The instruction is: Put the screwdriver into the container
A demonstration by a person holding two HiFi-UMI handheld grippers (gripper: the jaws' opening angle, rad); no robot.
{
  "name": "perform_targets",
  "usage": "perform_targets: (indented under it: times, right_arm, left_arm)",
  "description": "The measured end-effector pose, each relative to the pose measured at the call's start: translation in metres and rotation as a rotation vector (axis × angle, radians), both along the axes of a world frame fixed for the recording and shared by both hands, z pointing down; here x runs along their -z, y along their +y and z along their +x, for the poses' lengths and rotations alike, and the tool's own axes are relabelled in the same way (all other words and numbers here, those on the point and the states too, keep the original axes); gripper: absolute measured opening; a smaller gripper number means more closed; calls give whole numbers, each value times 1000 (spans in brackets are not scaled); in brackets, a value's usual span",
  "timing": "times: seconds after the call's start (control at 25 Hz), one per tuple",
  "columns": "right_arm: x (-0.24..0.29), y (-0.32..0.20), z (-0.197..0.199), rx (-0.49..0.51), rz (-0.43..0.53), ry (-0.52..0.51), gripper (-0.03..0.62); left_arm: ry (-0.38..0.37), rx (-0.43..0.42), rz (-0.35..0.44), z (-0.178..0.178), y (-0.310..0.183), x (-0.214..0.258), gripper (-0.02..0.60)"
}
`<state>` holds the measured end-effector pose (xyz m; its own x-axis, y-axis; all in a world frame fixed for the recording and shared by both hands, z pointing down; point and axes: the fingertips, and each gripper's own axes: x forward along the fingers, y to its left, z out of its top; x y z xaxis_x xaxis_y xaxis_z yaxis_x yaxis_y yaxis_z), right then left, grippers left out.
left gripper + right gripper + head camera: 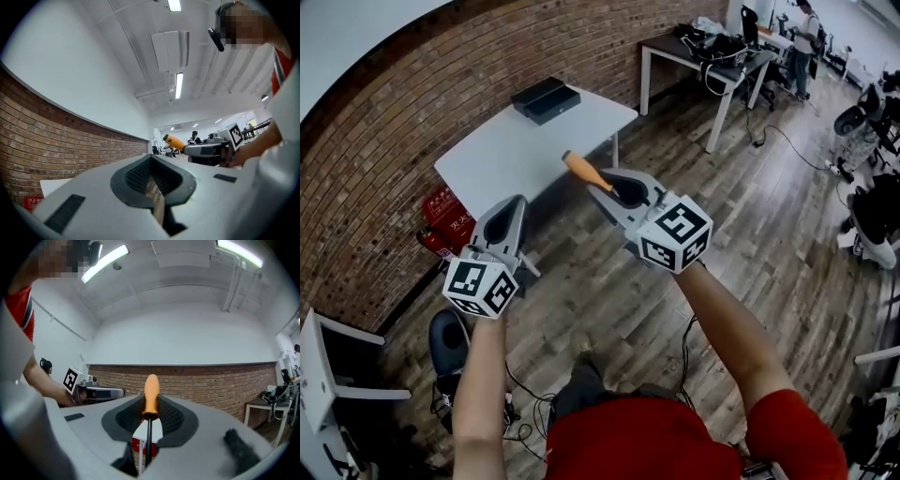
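The right gripper [607, 189] is closed on the screwdriver [581, 170]. Its 2 jaws pinch the dark shaft just below the orange handle, which sticks out forward beyond the jaw tips. The left gripper [507, 212] carries nothing: its 2 jaws stand nearly together, and only a thin slit of brick wall shows between them. Both grippers are held up in the air over the wooden floor, side by side and apart from each other.

Progress: the pick-up appears complete, but the placing is not yet done. The likeliest container is the black box [546, 98] on the far part of the white table [502, 155], well apart from the screwdriver. Whether the box is open on top cannot be told from here. What remains, by this reading, is the carry to the table and the release into the box.

Surroundings: a brick wall behind the table, a red cabinet [445, 211] at its foot, a dark seat [450, 342] at lower left, and a second table [675, 45] with cables further back. Nothing stands between the grippers and the white table.
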<state>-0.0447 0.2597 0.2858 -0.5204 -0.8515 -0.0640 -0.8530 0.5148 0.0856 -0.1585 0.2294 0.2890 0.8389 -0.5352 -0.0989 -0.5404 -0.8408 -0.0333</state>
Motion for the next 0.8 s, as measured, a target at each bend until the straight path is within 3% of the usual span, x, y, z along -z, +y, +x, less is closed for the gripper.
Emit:
perform_targets:
  times: [0.8]
  right_arm:
    - [-11,-236,1,-60,-25,20,94]
  left_arm:
    - [61,-44,26,-7,-240,-2,12]
